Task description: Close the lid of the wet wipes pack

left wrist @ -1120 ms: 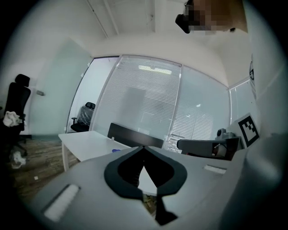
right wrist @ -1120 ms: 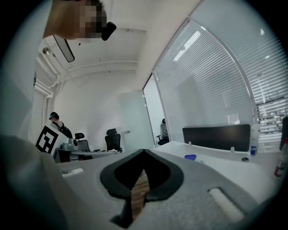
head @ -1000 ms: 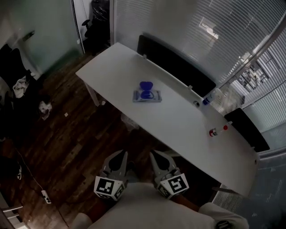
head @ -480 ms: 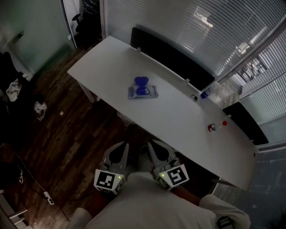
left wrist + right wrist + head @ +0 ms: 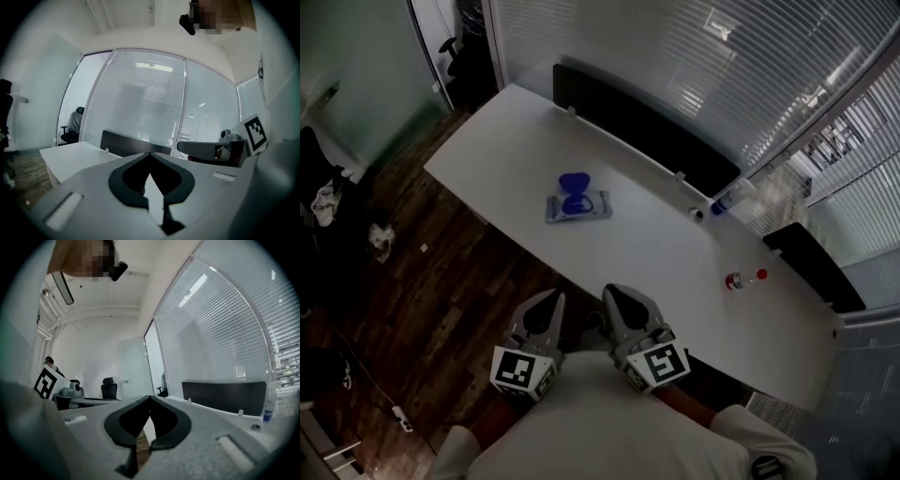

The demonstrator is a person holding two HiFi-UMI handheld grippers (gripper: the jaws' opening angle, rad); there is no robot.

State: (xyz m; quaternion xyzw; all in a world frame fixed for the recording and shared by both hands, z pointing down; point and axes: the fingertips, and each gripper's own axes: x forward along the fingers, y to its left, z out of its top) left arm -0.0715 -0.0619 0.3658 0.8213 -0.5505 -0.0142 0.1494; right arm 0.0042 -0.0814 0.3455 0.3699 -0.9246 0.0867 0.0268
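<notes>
The wet wipes pack point(image 5: 578, 205) lies flat on the long white table point(image 5: 675, 253), toward its left part. Its blue lid point(image 5: 574, 181) stands open at the pack's far side. Both grippers are held close to the person's body, well short of the table's near edge and far from the pack. My left gripper point(image 5: 553, 298) has its jaws together with nothing between them, and so does my right gripper point(image 5: 615, 292). In the left gripper view the gripper point(image 5: 150, 154) points over the table; the right gripper point(image 5: 150, 397) does likewise. Neither gripper view shows the pack.
A clear bottle with a blue cap point(image 5: 733, 197) and a small dark round thing point(image 5: 697, 214) stand near the far edge. A small red-topped container point(image 5: 734, 280) and a red cap point(image 5: 761, 275) sit at the right. A black divider panel point(image 5: 642, 131) runs behind the table. Wooden floor point(image 5: 412, 281) lies at left.
The head view has shifted, so the table and pack sit lower and further left in the picture. Both grippers stay shut and close to the body.
</notes>
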